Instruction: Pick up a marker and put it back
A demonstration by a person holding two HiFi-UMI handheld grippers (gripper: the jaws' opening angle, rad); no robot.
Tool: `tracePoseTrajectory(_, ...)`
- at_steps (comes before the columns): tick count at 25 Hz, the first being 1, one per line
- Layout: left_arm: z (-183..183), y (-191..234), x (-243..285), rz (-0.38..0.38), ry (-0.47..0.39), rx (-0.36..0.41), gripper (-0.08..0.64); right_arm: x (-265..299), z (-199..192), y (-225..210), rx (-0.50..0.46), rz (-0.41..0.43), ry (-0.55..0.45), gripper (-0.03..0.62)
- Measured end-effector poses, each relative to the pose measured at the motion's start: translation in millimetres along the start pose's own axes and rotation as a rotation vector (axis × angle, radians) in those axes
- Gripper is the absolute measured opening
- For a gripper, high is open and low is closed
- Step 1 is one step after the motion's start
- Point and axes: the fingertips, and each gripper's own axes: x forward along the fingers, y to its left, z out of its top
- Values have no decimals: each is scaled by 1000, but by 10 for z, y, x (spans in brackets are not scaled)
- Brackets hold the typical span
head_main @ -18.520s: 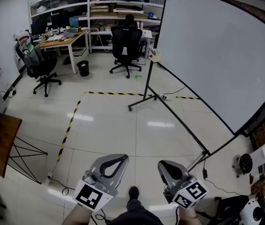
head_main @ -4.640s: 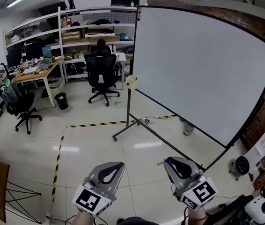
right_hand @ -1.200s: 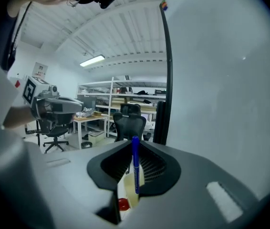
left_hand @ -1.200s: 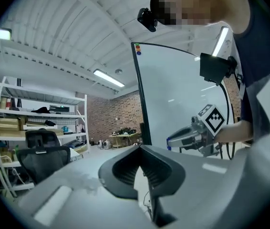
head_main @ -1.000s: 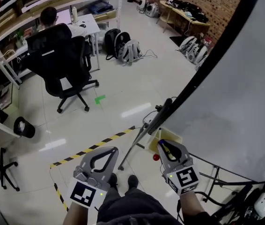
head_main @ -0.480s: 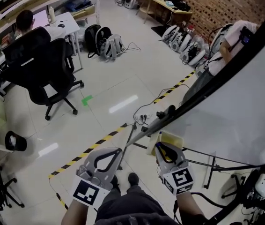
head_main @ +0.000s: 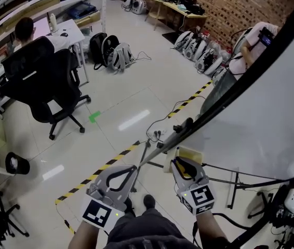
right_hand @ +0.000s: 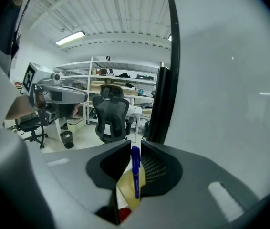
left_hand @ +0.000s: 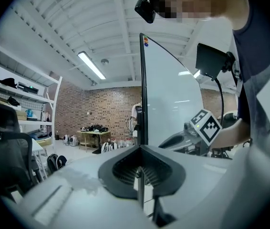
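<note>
A blue marker (right_hand: 135, 171) stands upright between the jaws of my right gripper (right_hand: 135, 146), its lower end down in a yellow holder (right_hand: 128, 187) fixed at the whiteboard's (right_hand: 221, 104) edge. The jaws have just been opening. A thin gap shows on the marker's left and it leans on the right pad. In the head view the right gripper (head_main: 178, 162) points into the yellow holder (head_main: 192, 153). My left gripper (head_main: 131, 167) hangs beside it to the left. Its jaws (left_hand: 140, 173) meet with nothing between them.
The whiteboard (head_main: 261, 118) fills the right side, its black stand legs (head_main: 147, 154) running under my grippers. Black-and-yellow floor tape (head_main: 110, 162) lies below. A person sits in an office chair (head_main: 38, 71) far left. Backpacks (head_main: 110, 53) and another person (head_main: 251, 40) are beyond.
Since the oldest frames I have come up from across the room to the whiteboard's edge. Over the last second both grippers sank a little, the right one staying at the yellow holder.
</note>
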Motion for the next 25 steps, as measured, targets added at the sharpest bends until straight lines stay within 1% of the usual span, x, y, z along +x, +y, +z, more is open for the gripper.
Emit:
tracePoseTrajectory(3,89,22,-58,17,-22,13,3,-70,150,-5,-25,-2,-29,64)
tracePoseTrajectory(6,200,40,-134,31,-49,18,3,-213,426,17,-44,-4,-84,64)
tracePoseTrajectory(10,395,50,-187,33,-90,48,3,-428,839,89,-57,15,-175,64)
tracePoseTrajectory(14,638,17,-212,42,-140,78,3,-621,1124,172,-79,47,-242,65)
tracePoseTrajectory(17,848,-10,-296,69,-187,32,3,-781,1333,254,-99,65,-291,64)
tracePoseTrajectory(20,1014,-123,-338,96,-210,25,3,-970,1446,286,-103,111,-335,64)
tracePoseTrajectory(21,1046,-184,-345,107,-208,32,3,-1025,1451,296,-102,136,-347,54)
tracePoseTrajectory(23,1082,-324,-362,134,-199,52,3,-1113,1416,313,-95,186,-369,2)
tracePoseTrajectory(25,1110,-475,-381,162,-187,72,4,-1208,1357,325,-93,226,-384,0)
